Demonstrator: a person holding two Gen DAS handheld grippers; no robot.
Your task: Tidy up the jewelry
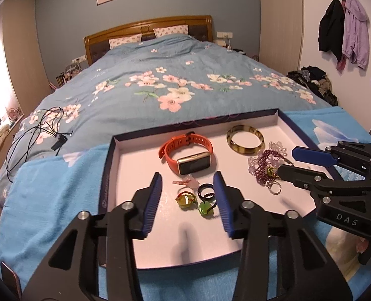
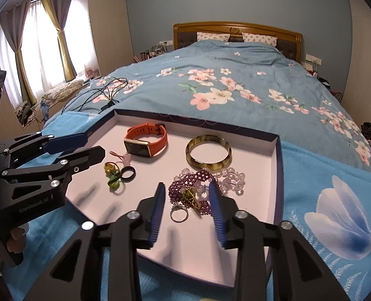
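Hovering over the shallow tray [image 1: 107,175] on the bed, the left gripper [image 1: 188,188] marked "GenRobot.AI" and the right gripper [image 2: 186,195] marked "DAS" both stand apart, gripping nothing; the orange smartwatch [image 1: 185,155], amber bangle [image 1: 245,140] and purple bead bracelets [image 2: 195,188] lie inside.

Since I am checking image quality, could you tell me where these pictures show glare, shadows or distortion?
Left wrist view: fisheye bends the shallow white-lined cardboard tray, and soft claw shadows fall on its floor. Right wrist view: the curtained window is blown out, and the blue floral bedspread curves outward; the jewelry stays sharp.
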